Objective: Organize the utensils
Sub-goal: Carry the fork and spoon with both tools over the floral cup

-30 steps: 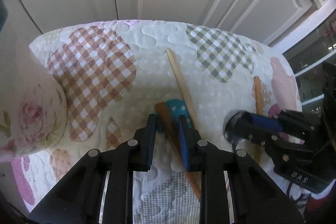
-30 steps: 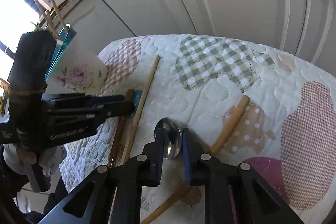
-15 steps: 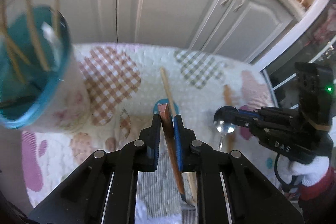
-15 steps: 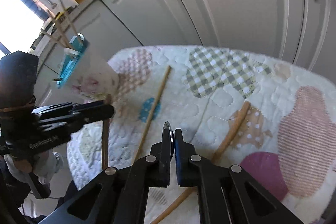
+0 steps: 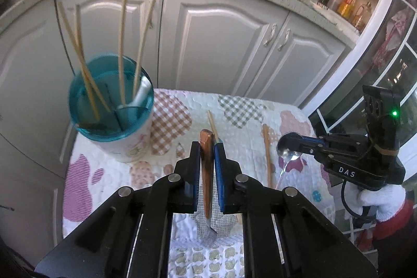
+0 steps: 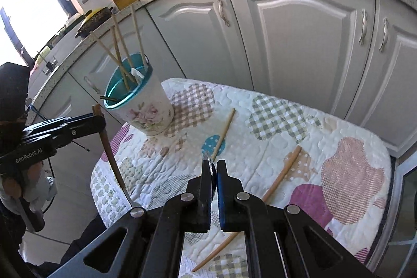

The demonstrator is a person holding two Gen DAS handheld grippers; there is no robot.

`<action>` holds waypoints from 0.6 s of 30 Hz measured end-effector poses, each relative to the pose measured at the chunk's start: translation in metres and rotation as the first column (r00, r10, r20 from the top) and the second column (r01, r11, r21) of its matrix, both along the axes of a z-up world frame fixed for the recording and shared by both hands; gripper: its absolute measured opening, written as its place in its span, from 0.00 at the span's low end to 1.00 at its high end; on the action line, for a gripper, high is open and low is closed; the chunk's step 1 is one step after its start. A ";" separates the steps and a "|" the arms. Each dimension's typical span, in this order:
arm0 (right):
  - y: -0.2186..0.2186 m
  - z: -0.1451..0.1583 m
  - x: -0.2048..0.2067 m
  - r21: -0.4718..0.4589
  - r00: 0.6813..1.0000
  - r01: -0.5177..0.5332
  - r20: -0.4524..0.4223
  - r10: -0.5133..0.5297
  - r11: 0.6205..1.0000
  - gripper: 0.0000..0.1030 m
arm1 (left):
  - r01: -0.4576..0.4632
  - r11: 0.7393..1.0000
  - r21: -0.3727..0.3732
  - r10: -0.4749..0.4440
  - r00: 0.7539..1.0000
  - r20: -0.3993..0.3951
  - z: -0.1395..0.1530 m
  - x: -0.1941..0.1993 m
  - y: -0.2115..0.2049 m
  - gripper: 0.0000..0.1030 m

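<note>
We hold the wooden-handled fork by its handle as the left gripper tightens, and the spoon bowl-first in the clamped right gripper, both lifted toward the holder cup ahead-left.

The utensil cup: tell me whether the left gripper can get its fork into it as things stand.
Probably yes. The left gripper, closing on the fork, is raised beside the cup, whose mouth faces up with gaps between the chopsticks.

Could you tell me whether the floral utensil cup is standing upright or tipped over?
Upright: the cup stands on its base on the quilt, teal mouth upward, chopsticks sticking out.
</note>
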State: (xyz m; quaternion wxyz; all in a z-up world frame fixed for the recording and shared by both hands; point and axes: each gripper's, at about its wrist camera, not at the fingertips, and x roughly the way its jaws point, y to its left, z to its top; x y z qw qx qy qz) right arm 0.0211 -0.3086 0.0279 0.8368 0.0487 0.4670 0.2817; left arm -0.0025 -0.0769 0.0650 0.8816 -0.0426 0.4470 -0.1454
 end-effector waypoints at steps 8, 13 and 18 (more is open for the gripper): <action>0.008 0.034 -0.011 -0.001 0.998 -0.009 0.066 0.009 1.000 0.03 | -0.014 1.000 -0.012 0.015 0.998 0.064 0.029 -0.017 0.014 0.09; 0.018 0.050 -0.014 -0.008 0.995 -0.025 0.099 0.025 1.000 0.03 | -0.025 0.999 -0.021 0.026 0.995 0.093 0.044 -0.022 0.021 0.09; 0.025 0.065 -0.015 -0.015 0.992 -0.037 0.123 0.038 0.999 0.03 | -0.030 0.999 -0.021 0.032 0.992 0.119 0.057 -0.027 0.028 0.09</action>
